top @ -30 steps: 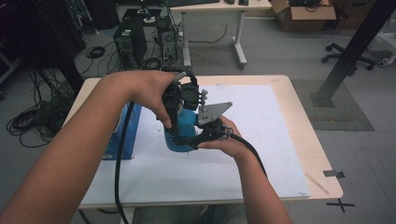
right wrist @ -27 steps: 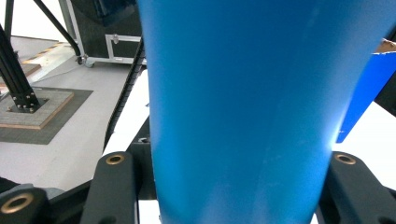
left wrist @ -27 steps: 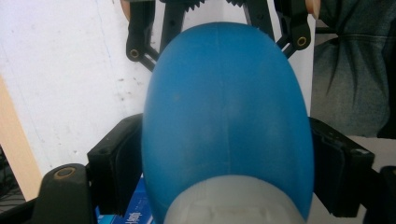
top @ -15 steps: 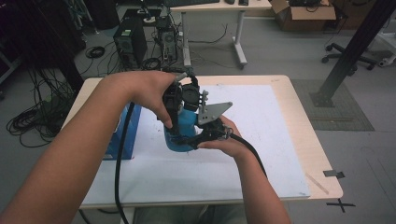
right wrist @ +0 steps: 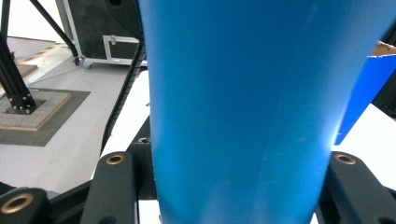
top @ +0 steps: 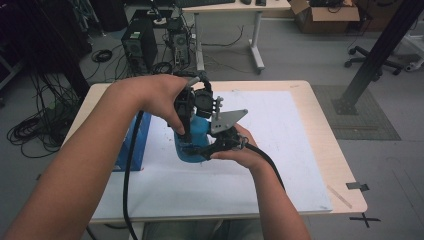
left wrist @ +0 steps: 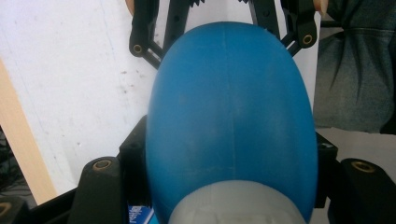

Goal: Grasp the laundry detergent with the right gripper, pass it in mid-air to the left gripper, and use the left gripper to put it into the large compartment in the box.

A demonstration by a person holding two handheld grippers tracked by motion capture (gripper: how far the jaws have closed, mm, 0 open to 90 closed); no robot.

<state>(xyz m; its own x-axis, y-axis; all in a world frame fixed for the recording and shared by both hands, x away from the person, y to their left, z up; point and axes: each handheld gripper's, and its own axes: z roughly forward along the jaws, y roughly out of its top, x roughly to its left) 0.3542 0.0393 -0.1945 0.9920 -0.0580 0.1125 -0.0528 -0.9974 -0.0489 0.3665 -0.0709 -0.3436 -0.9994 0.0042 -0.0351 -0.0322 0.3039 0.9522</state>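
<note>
White paper-covered table (top: 280, 150); both grippers clamp a smooth, rounded blue bottle (left wrist: 231, 116).

Matt blue plastic, pale wood, white paper

The blue bottle (left wrist: 231, 116) looks like smooth matt plastic with a faint mould seam, its cap (left wrist: 233, 205) a paler grey plastic. The table (top: 325, 130) edge shows light wood under a white paper sheet (top: 280, 130), slightly speckled. The blue box (top: 134, 145) looks like glossy card.
</note>
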